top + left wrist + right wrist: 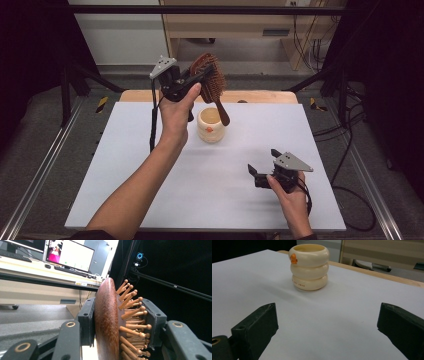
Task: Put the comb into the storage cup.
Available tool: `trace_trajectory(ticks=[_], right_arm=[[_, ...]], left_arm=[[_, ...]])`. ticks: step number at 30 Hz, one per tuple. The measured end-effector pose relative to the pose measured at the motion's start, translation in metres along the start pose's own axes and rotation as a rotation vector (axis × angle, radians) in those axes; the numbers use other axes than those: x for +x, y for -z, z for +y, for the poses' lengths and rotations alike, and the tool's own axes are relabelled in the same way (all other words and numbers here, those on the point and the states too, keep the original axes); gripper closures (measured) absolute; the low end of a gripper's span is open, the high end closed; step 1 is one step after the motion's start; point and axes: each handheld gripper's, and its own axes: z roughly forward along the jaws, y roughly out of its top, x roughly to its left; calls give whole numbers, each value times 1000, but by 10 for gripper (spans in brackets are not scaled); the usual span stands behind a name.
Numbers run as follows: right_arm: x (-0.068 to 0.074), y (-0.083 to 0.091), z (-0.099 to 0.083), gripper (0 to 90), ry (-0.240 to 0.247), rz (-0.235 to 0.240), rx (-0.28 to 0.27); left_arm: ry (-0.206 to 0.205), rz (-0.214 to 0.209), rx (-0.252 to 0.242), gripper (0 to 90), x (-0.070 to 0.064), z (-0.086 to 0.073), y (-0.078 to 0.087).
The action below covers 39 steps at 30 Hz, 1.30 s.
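The right gripper (266, 169) is resting low on the table (150, 165), jaws spread wide and gripping nothing. The left gripper (199, 79) is clamping a reddish-brown wooden hairbrush (212, 82), peg bristles showing, above the cream ringed cup (210, 125).

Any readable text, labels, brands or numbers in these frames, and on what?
None can be read.
Cream cup: a small dark print line on its lowest ring, too small to read.
Monitor behind the hairbrush: screen content blurred.
Desk edge: small stickers, illegible.
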Motion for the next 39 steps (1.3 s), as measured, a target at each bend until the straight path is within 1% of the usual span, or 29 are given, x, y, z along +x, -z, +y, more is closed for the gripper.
trace_trajectory(ticks=[11, 14, 18, 29, 34, 39], right_arm=[[1, 0, 0, 33, 5, 0, -4], [1, 1, 0, 33, -2, 0, -9], [1, 1, 0, 37, -3, -5, -12], [1, 2, 1, 31, 5, 2, -24], [1, 2, 1, 31, 4, 4, -26], [1, 2, 1, 31, 7, 4, -28]], left_arm=[[-21, 19, -4, 515, 5, -1, -3], [-17, 28, -10, 514, 8, 0, -4], [-35, 43, 0, 515, 11, 1, -6], [-29, 58, -11, 514, 19, 5, -6], [-66, 71, -10, 514, 19, 5, -5], [-58, 73, -11, 514, 21, 4, -7]])
